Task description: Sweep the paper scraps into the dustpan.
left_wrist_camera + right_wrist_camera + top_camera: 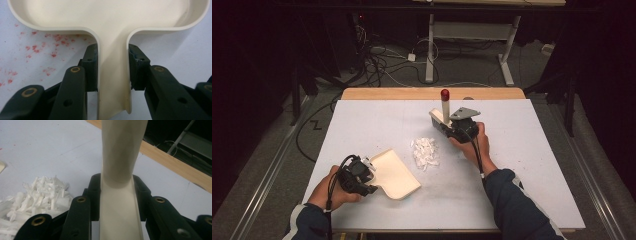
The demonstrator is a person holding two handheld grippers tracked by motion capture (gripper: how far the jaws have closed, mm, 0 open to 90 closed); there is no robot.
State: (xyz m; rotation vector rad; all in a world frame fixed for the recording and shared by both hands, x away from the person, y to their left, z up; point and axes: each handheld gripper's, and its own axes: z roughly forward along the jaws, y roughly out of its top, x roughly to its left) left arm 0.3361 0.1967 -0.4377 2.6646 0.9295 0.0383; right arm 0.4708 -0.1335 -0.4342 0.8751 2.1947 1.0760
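The dustpan is plain cream, and the brush has a cream handle with a red tip. A heap of white scraps lies on the pale grey counter, which has a light wooden far edge and red speckles in the left gripper view. Both tools, left and right, are black with brass-coloured rivets; the sleeves are dark blue.

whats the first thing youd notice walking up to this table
Probably the heap of white scraps mid-table, bright on the pale sheet. Beside it the right gripper is clamped on a cream brush whose red-tipped handle sticks up, and near the front edge the left gripper grips the handle of a cream dustpan. Red specks stain the sheet by the pan.
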